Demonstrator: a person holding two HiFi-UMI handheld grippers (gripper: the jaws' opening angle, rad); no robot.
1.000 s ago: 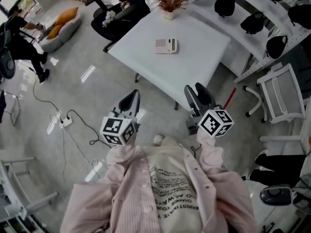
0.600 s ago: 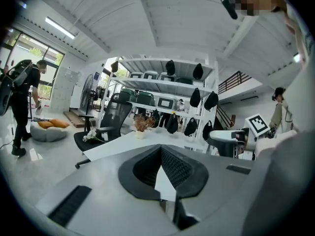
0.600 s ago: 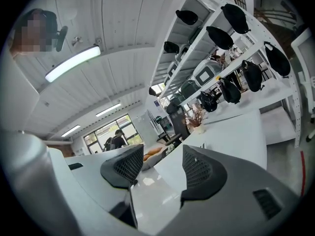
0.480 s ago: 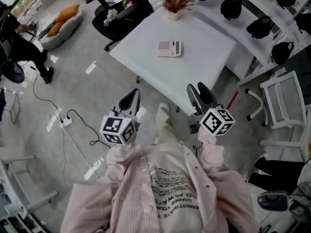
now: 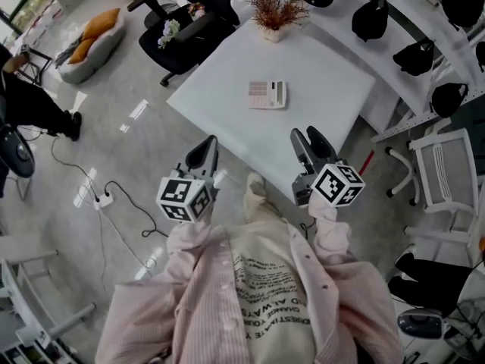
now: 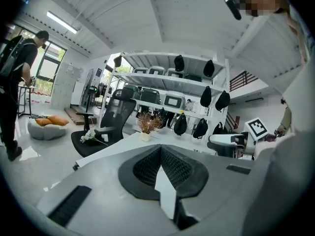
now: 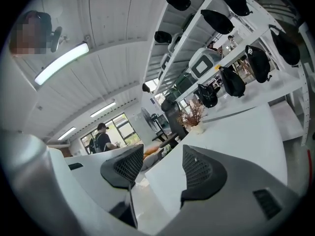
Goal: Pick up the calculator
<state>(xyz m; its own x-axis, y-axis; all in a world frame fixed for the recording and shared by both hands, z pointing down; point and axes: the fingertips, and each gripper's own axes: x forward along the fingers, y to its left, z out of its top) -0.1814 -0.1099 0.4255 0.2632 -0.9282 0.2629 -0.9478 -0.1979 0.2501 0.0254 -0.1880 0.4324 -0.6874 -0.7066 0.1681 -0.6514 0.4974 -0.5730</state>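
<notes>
The calculator (image 5: 267, 95), pale with a pinkish keypad, lies flat near the middle of the white table (image 5: 326, 82). Both grippers hang over the floor at the table's near corner, well short of the calculator. My left gripper (image 5: 203, 150) is shut, its dark pads meeting with nothing between them (image 6: 160, 149). My right gripper (image 5: 307, 138) is open, with a clear gap between its pads (image 7: 160, 168) and nothing held. Neither gripper view shows the calculator; both show the table top and the plant.
A potted dried plant (image 5: 274, 10) stands at the table's far corner. A black office chair (image 5: 193, 21) sits behind the table. Shelves with black bags (image 5: 371, 17) run along the right. A white chair (image 5: 443, 165) is at the right, cables (image 5: 106, 196) lie on the floor left.
The table and calculator have drawn nearer to me and the grippers. My foot has come into view between the grippers. Both grippers keep their state.
</notes>
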